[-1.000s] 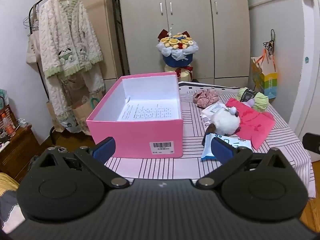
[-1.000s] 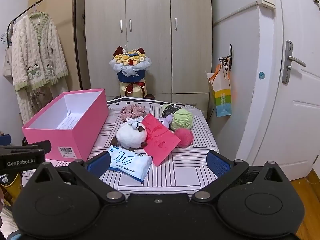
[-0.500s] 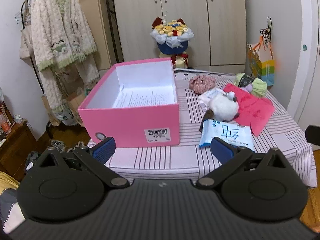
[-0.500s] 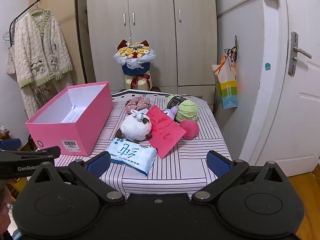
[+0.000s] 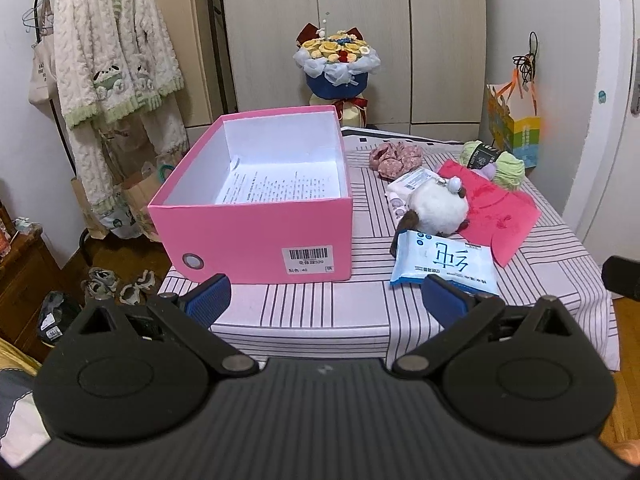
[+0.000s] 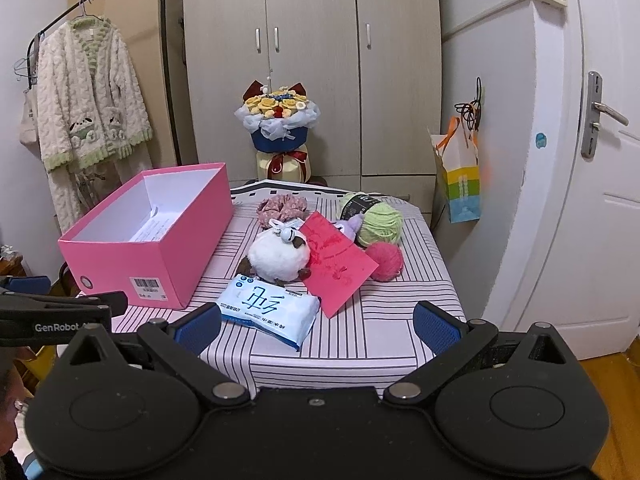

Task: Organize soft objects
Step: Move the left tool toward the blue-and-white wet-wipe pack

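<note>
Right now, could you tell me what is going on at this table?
A person holds two grippers, left gripper and right gripper, both open and empty, short of the striped table. The open pink cardboard box holds only a printed sheet. The white plush toy, blue tissue pack, green yarn ball and pink pompom lie beside it, not yet packed.

Left tool [image 5: 326, 294]: jaws spread wide, blue pads at 9 and 3 o'clock, nothing between them, held level and pointing forward. Right tool [image 6: 318, 326]: jaws likewise wide apart, empty, level. Left tool's black body also shows at 9 o'clock in the right wrist view.
</note>
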Available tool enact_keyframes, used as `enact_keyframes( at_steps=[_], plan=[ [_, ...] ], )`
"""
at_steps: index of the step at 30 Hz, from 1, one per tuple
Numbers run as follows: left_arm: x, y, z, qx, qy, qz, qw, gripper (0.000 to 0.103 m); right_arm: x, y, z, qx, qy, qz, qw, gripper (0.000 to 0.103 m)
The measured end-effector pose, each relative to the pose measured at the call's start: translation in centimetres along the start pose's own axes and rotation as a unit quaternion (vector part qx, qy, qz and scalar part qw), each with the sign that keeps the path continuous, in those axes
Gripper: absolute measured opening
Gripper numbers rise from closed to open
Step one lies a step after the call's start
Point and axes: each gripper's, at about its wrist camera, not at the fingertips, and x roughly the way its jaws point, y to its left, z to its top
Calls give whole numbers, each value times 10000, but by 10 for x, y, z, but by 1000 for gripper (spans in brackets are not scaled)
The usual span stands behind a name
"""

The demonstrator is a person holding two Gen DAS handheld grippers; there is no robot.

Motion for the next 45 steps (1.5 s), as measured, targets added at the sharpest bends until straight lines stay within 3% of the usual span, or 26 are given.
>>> enact_keyframes(
  at_steps=[18, 28, 45],
  plan=[
    [-3, 4, -4, -34, 27, -109, 9999, 103, 0, 7, -4, -105, 11, 38, 9999, 103],
    [-4, 8, -4, -16, -173, 125, 9998, 103, -1, 7, -4, -174, -7, 159, 9997, 103],
    [-10, 1, -2, 173, -371, 9, 9992, 103, -1, 17, -3, -558, -101, 369, 9977, 103]
  ],
)
